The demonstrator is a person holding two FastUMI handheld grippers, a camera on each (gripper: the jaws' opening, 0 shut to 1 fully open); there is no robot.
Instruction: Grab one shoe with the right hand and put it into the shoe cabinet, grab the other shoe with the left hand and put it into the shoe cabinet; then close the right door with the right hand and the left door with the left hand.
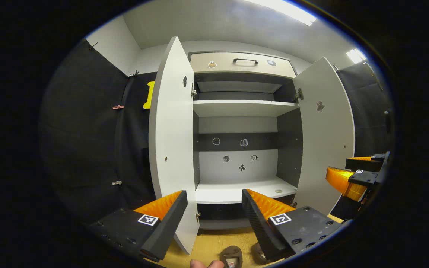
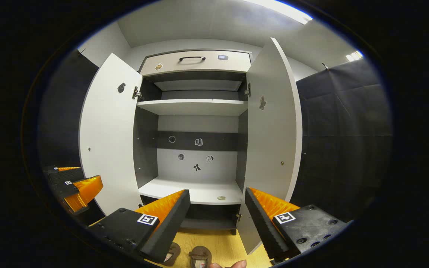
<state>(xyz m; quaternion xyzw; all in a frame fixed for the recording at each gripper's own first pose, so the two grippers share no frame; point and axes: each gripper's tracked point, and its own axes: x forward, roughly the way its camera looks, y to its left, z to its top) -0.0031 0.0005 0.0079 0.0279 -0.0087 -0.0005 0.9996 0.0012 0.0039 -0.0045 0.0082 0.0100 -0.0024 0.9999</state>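
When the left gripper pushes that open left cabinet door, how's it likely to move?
The left door probably swings stiffly as one flat panel, being hung on a hinge. It looks thin, so likely light. It shouldn't tip.

The cabinet (image 2: 196, 130) stands ahead against the back wall, its left door (image 2: 108, 137) and right door (image 2: 274, 123) swung out to either side — a drawer (image 2: 196, 61) on top, shelves below. Two shoes (image 2: 199, 257) lie side by side on the floor (image 2: 222, 242) before it — both outside the cabinet.
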